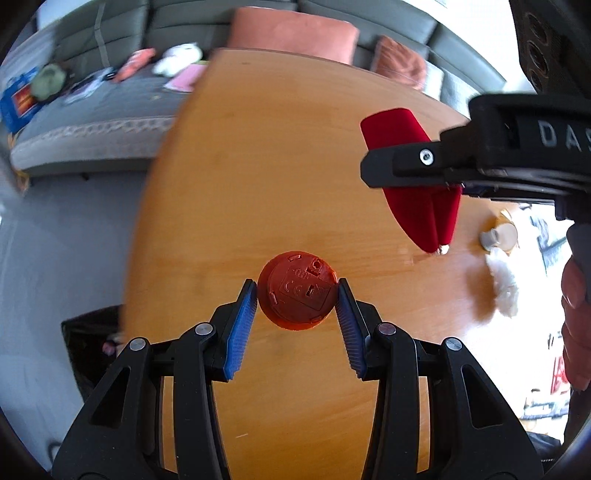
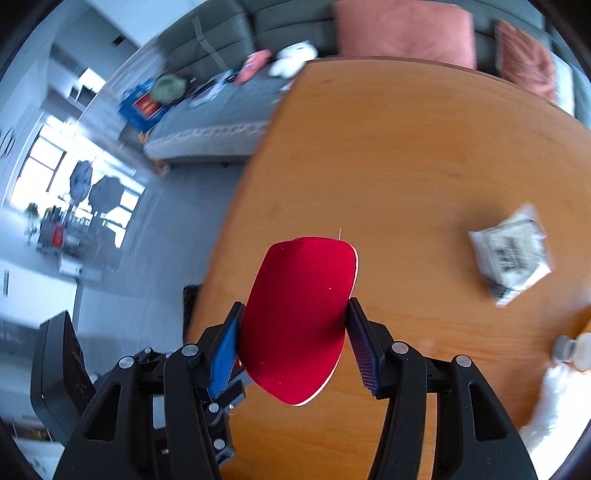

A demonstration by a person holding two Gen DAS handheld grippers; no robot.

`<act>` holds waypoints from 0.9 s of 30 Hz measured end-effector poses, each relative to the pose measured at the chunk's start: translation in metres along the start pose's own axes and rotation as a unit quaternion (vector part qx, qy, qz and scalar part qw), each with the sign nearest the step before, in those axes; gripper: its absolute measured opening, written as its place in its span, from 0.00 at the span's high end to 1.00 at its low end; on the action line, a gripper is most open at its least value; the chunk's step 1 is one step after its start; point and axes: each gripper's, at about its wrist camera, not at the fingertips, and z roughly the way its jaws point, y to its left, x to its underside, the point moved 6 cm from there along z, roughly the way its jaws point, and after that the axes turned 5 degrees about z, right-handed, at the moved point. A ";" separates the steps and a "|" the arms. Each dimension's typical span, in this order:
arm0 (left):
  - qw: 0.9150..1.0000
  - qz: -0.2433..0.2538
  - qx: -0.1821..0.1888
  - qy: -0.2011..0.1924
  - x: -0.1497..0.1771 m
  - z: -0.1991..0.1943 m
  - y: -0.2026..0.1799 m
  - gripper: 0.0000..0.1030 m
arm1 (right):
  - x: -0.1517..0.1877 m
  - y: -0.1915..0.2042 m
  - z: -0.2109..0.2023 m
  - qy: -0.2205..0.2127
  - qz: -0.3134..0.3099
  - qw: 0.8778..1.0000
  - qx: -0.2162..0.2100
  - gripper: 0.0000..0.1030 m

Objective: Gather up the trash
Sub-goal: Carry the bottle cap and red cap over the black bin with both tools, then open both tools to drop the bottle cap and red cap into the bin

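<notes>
My left gripper (image 1: 297, 291) is shut on a round orange plastic piece (image 1: 295, 290) and holds it above the wooden table (image 1: 258, 166). My right gripper (image 2: 295, 310) is shut on a folded red velvet piece (image 2: 299, 317), held above the table (image 2: 424, 155). In the left wrist view the right gripper (image 1: 439, 247) with the red piece (image 1: 417, 210) hangs at the upper right. A crumpled clear plastic wrapper (image 2: 511, 253) lies on the table to the right.
A small grey-capped bottle (image 2: 570, 349) and a white crumpled tissue (image 2: 550, 398) lie at the table's right edge; they also show in the left wrist view, bottle (image 1: 498, 236), tissue (image 1: 504, 284). A grey sofa (image 1: 92, 107) with clutter and pink cushions (image 1: 291, 33) stands behind. A black bin (image 1: 92, 347) sits on the floor left.
</notes>
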 end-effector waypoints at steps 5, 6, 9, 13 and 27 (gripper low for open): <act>0.999 -0.042 -0.023 -0.010 0.021 -0.021 0.057 0.58 | 0.009 0.064 0.027 0.025 -0.050 0.998 -0.010 0.45; 0.998 -0.050 -0.027 -0.012 0.026 -0.025 0.067 0.58 | 0.011 0.075 0.032 0.030 -0.060 0.998 -0.012 0.45; 0.996 -0.081 -0.041 -0.016 0.043 -0.036 0.100 0.58 | 0.019 0.109 0.046 0.045 -0.087 0.995 -0.017 0.45; 0.989 -0.127 -0.069 -0.018 0.071 -0.052 0.150 0.58 | 0.033 0.155 0.067 0.066 -0.131 0.989 -0.024 0.45; 0.956 -0.252 -0.150 0.010 0.165 -0.085 0.289 0.58 | 0.080 0.289 0.148 0.128 -0.240 0.962 -0.038 0.45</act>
